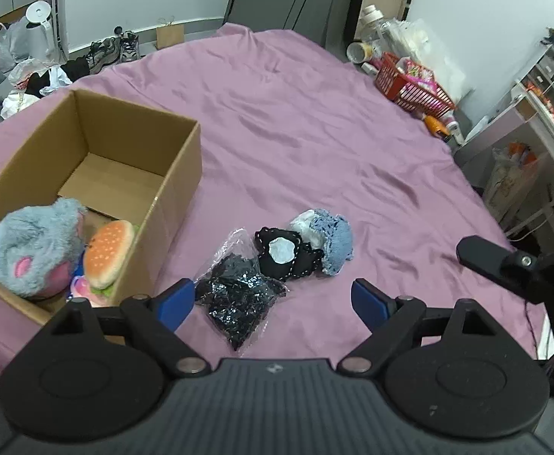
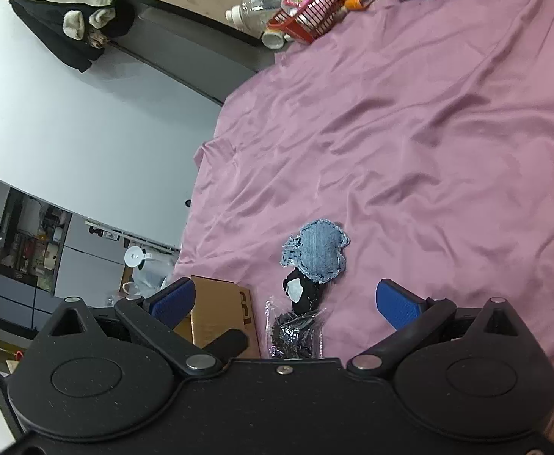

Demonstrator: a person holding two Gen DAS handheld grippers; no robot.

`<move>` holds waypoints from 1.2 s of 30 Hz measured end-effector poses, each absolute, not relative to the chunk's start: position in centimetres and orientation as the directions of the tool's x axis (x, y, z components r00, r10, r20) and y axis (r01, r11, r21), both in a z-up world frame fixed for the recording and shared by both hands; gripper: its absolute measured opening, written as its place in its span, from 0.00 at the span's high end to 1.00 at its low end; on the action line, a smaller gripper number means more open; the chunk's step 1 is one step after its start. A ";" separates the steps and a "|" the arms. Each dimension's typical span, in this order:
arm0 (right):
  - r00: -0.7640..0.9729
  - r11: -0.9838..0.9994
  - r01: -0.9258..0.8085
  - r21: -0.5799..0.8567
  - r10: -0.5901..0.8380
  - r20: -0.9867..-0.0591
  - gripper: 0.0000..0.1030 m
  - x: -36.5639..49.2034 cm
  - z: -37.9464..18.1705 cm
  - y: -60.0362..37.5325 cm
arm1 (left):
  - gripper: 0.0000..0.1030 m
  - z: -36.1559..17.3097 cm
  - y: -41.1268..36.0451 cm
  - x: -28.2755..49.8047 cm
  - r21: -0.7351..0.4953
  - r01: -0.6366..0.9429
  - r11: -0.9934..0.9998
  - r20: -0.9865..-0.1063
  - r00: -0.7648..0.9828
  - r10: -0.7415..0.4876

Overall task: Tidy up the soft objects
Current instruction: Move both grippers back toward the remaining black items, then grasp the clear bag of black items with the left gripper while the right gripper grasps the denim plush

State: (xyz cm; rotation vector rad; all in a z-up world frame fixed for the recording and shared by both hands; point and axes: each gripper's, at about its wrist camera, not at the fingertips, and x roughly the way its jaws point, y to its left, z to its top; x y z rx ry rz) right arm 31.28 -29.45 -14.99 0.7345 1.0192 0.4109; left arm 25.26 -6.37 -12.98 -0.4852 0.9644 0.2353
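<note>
Hovering over the purple bedsheet (image 1: 295,121), my left gripper (image 1: 273,305) has its blue fingers (image 1: 176,301) spread wide and holds nothing; the clear bag of black sequined fabric (image 1: 239,292) lies on the sheet just ahead of it, between the fingertips. Touching that bag on its far side is the black pouch with a white patch (image 1: 286,252); the blue denim piece (image 1: 333,242) lies against the pouch. To the left stands the cardboard box (image 1: 178,163), open-topped; inside its near end sit the grey fluffy plush (image 1: 36,246) and the burger plush (image 1: 108,252), side by side. My right gripper (image 2: 286,303) is likewise released and empty, above the same three pieces on the sheet.
</note>
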 end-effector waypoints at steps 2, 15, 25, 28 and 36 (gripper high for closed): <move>0.467 0.688 0.029 0.725 0.632 -0.619 0.00 31.9 -15.6 -29.3 | 0.14 -13.7 -6.5 25.8 -0.295 -0.407 0.865 -0.836 0.548 -0.027; 0.413 0.669 0.013 0.743 0.673 -0.613 0.01 34.7 -18.4 -28.8 | 0.18 -17.9 -7.5 28.3 -0.259 -0.455 0.852 -0.865 0.502 0.005; 0.376 0.676 -0.001 0.737 0.683 -0.627 0.13 36.2 -20.5 -27.8 | 0.29 -20.5 -8.0 29.5 -0.166 -0.476 0.864 -0.887 0.456 0.080; 0.359 0.685 -0.001 0.728 0.680 -0.640 0.19 36.6 -21.2 -27.2 | 0.42 -20.9 -7.8 29.3 -0.144 -0.488 0.861 -0.885 0.453 0.108; 0.368 0.700 0.011 0.715 0.662 -0.654 0.28 37.0 -22.3 -26.8 | 0.59 -20.4 -7.4 28.6 -0.174 -0.481 0.859 -0.865 0.493 0.100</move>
